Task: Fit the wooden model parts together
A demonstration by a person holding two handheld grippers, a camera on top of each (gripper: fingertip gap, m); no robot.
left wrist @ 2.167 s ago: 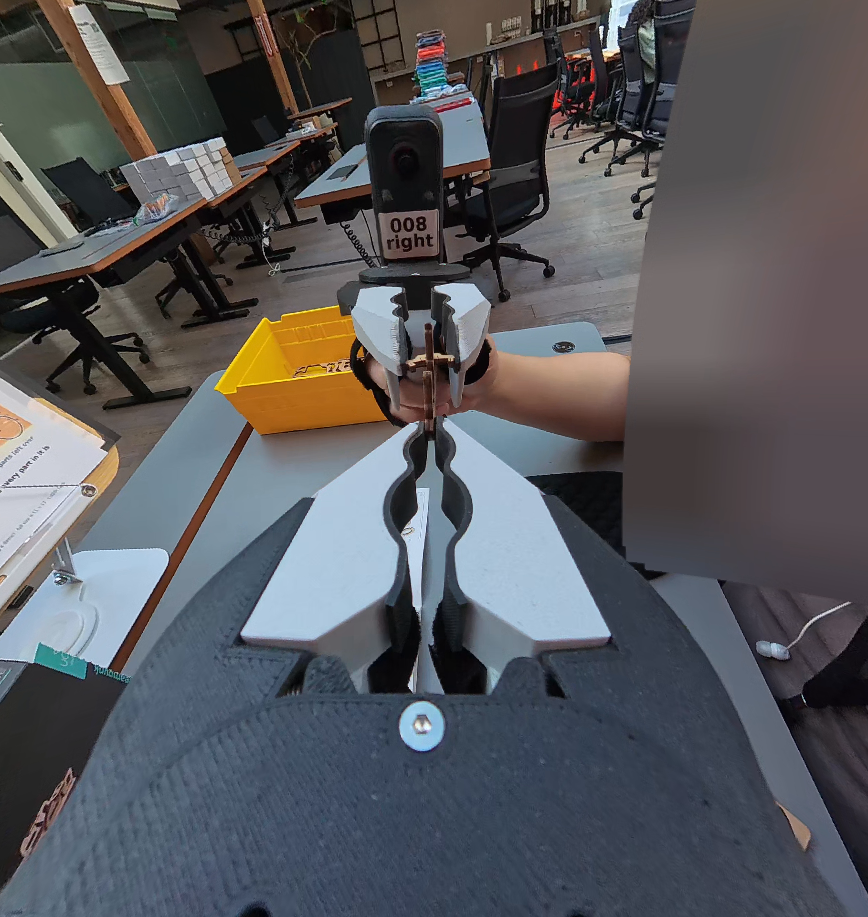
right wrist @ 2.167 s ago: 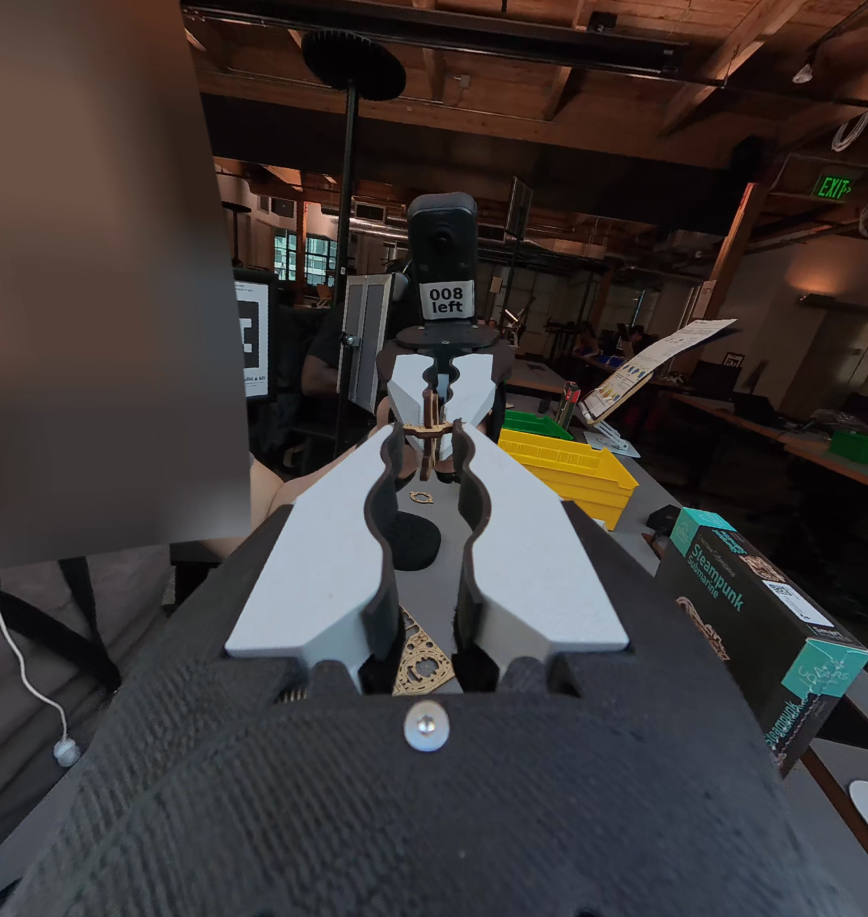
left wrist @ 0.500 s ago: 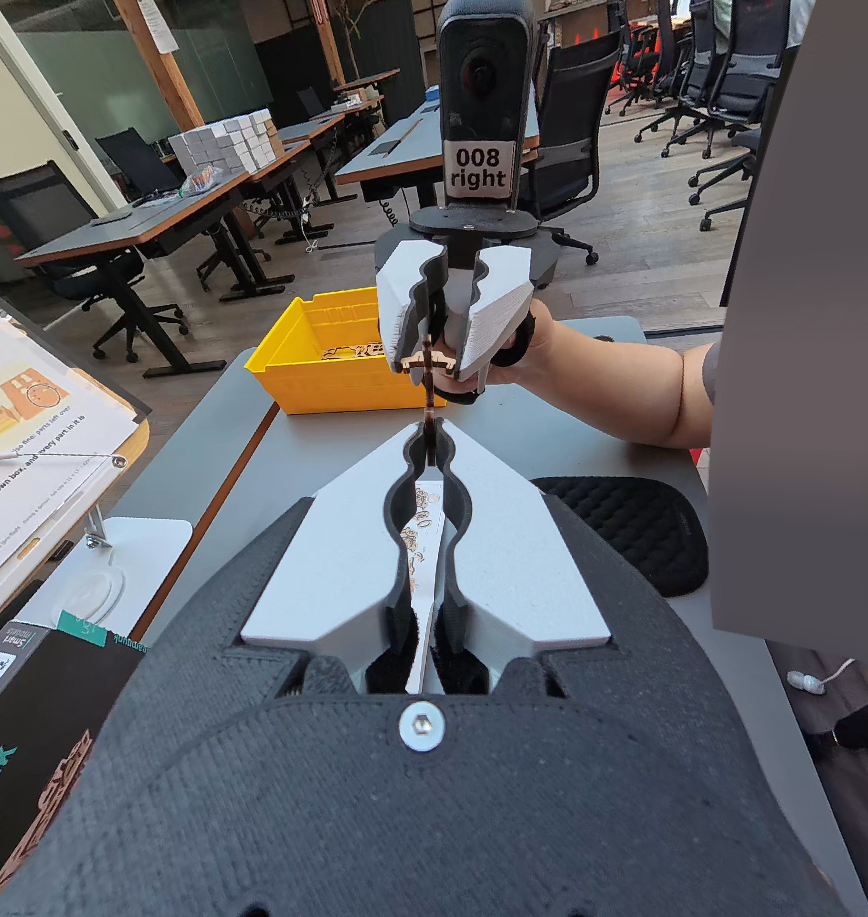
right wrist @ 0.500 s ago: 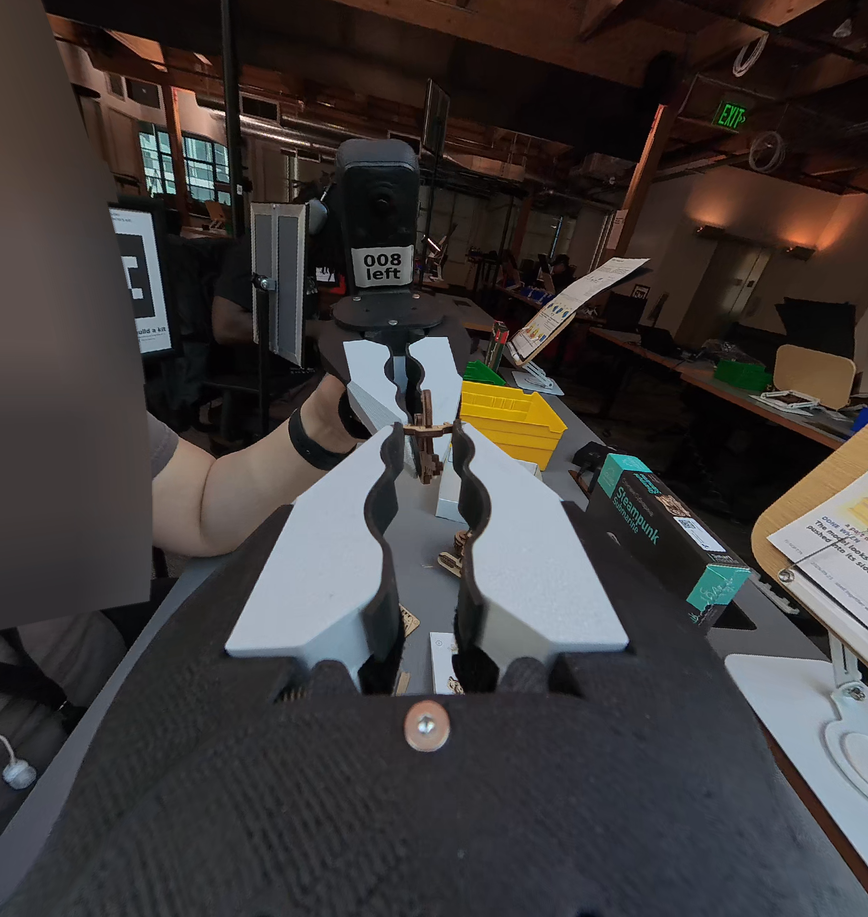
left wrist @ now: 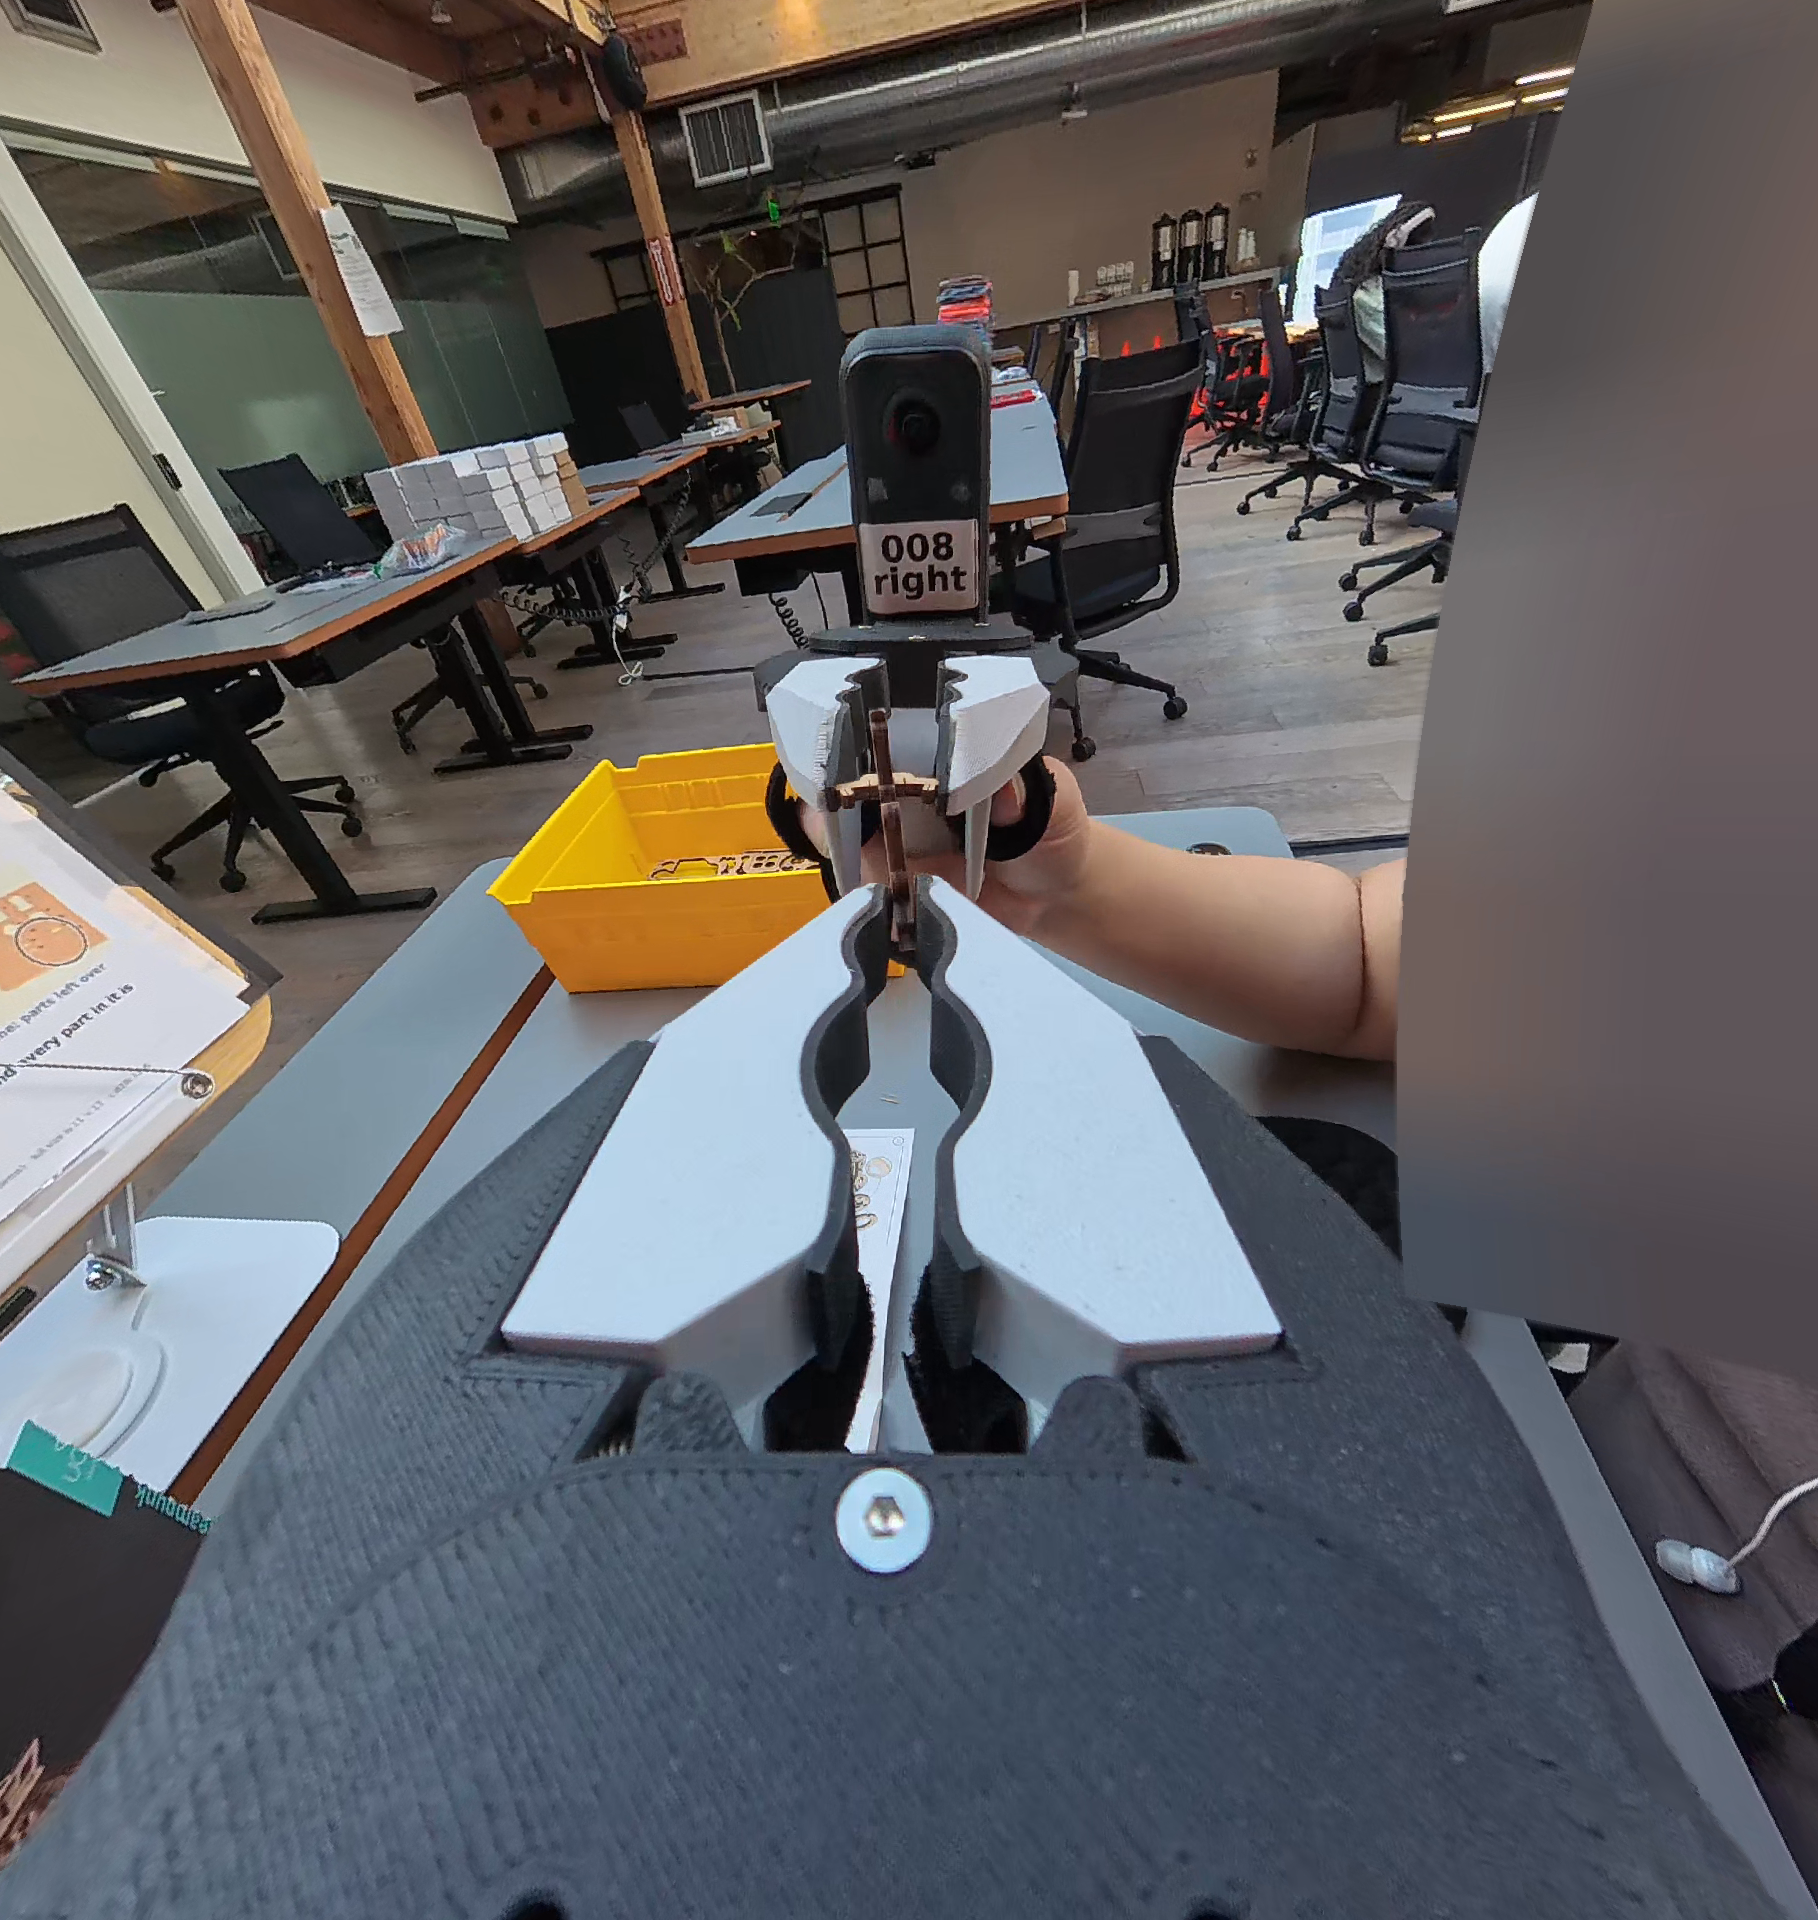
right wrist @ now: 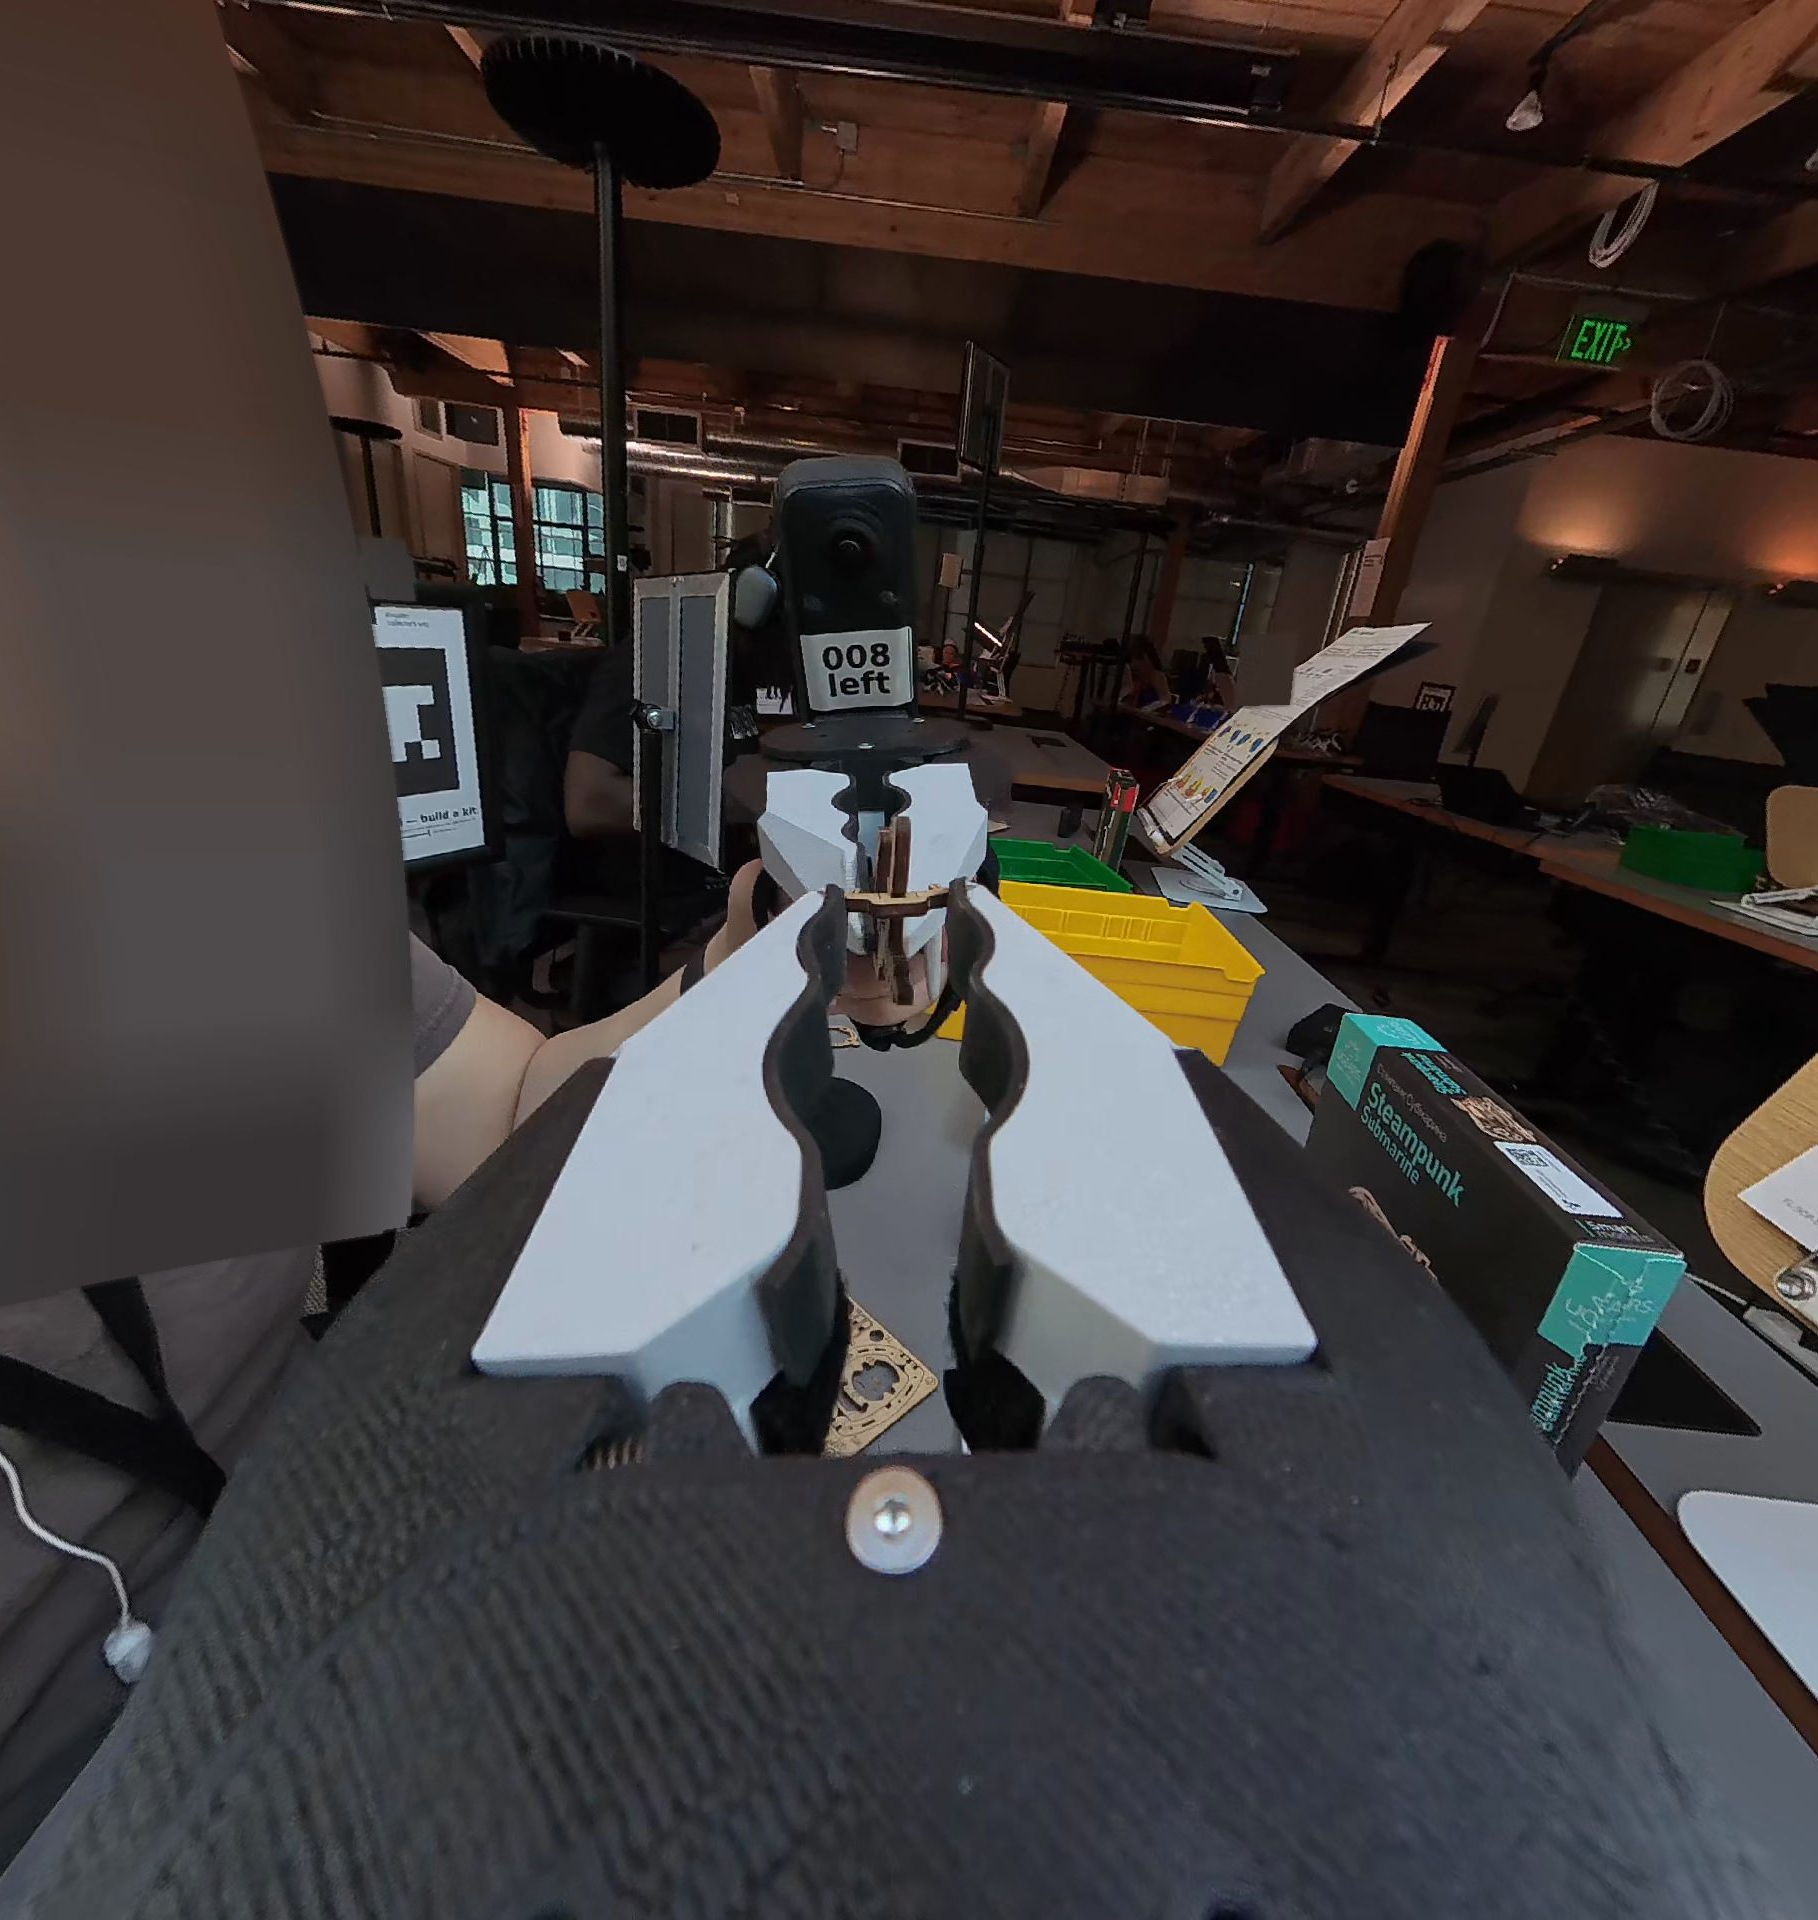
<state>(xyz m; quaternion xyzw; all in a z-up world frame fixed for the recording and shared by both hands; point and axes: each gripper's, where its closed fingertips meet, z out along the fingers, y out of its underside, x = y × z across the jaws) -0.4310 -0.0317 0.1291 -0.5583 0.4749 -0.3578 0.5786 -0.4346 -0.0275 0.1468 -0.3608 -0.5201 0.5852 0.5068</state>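
Grey desk [left wrist: 385, 1049] carries everything; its wood-trimmed left edge runs beside the white stand base [left wrist: 157, 1340] of the instruction board. Yellow bin [left wrist: 666, 883] sits at the far end, nearer the camera in the left wrist view than 0.5 s ago; black kit box [right wrist: 1487, 1216] lies along the desk's right side in the right wrist view, and a green bin [right wrist: 1056, 862] stands behind the yellow one.

Both grippers meet nose to nose above the desk centre, with bare desk surface showing beneath them. Compared with 0.5 s ago the right gripper [left wrist: 900, 821] sits lower and more level in the left wrist view, and the gap between the two tools has closed.

Left gripper [left wrist: 900, 914]: fingers pressed nearly together, pinching the lower end of the upright wooden strip [left wrist: 889, 831]. Right gripper fingers hold a narrow gap, clamping the ends of the small wooden crosspiece [right wrist: 889, 899] that crosses the strip. The cross-shaped assembly hangs in the air between the two tools, clear of the desk.

Loose laser-cut wooden sheet [right wrist: 874, 1392] lies on the desk under the right gripper.
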